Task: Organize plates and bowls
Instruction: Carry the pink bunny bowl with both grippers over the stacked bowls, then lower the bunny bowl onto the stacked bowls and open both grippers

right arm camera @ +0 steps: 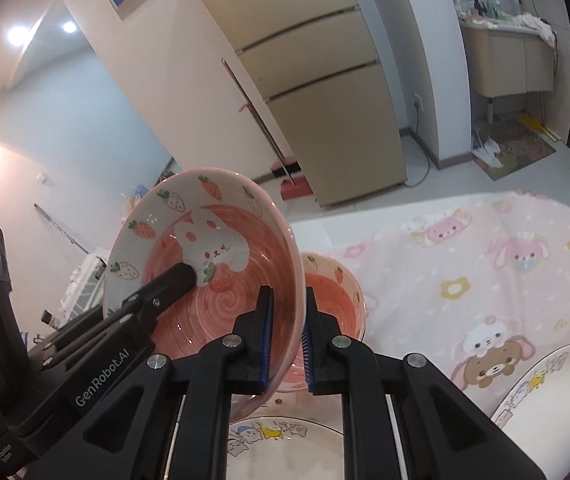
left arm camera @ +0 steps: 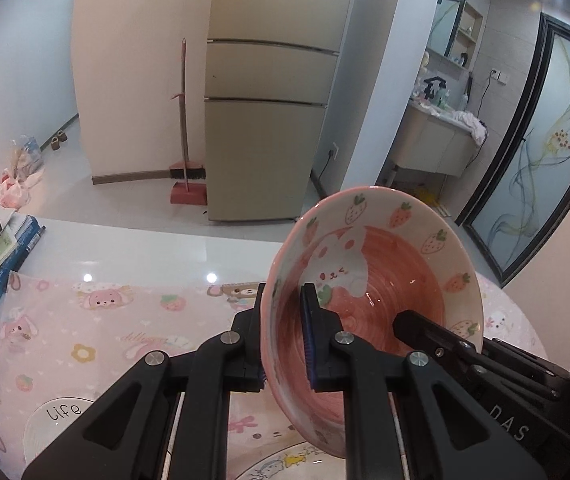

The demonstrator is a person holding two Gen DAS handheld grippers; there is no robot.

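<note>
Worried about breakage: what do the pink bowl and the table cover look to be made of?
Pink bowl: likely glazed ceramic; glossy highlights, thick rim, painted strawberries and rabbit under the shine. Table cover: probably soft printed fabric or thin plastic sheet; matte, with slight wrinkles and a draped edge. Which one is hard to tell.

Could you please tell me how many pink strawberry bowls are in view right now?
2. One pink strawberry bowl is held tilted by both grippers; a second bowl sits on the tablecloth behind it. Others may be hidden.
</note>
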